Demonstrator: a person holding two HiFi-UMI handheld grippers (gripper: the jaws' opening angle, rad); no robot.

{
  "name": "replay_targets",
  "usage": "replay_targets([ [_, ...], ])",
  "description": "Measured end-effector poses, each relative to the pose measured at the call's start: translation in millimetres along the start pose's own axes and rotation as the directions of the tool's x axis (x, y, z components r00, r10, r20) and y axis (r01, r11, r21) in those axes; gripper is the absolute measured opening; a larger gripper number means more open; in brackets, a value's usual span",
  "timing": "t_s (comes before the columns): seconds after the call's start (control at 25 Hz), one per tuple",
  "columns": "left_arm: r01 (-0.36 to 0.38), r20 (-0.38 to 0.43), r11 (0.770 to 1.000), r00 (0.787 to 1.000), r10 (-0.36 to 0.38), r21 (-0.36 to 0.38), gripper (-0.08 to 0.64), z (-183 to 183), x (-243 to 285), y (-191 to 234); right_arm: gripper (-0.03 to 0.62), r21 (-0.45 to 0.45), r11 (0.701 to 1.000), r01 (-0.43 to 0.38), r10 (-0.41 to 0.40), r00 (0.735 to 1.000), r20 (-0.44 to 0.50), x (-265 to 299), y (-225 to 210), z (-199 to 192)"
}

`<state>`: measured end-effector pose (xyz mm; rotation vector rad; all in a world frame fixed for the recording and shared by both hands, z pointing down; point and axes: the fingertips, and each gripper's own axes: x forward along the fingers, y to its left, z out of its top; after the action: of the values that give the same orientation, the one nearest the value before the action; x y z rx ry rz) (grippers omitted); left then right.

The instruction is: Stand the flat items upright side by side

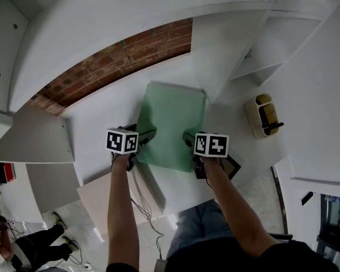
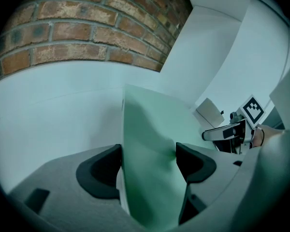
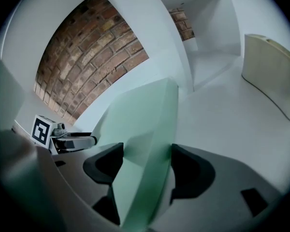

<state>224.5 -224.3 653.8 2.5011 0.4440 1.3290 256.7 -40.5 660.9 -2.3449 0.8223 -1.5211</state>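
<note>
The green flat item (image 1: pixel 173 126) is at the white shelf (image 1: pixel 96 123), before the brick wall (image 1: pixel 119 58). Left gripper (image 2: pixel 147 161) clamps its left edge, right gripper (image 3: pixel 145 161) its right edge, likely to steady it for tipping upright

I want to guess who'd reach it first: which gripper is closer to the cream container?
Right. The right gripper holds the green folder by the edge nearest the cream container; the left gripper holds the opposite edge, farther away.
</note>
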Motion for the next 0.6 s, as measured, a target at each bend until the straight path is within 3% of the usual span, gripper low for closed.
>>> replay_targets([
  [0.24,-0.013,0.030,1.000,0.999,0.013,-0.001,0.347,2,-4,-1,0.296,-0.024,1.000,-0.020,0.021,0.999,0.040,-4,4,3],
  [0.6,-0.058,0.145,0.997,0.988,0.051,0.044,0.345,19,-33,-12,0.287,-0.127,0.989,-0.078,0.104,0.972,0.209,-26,23,19],
])
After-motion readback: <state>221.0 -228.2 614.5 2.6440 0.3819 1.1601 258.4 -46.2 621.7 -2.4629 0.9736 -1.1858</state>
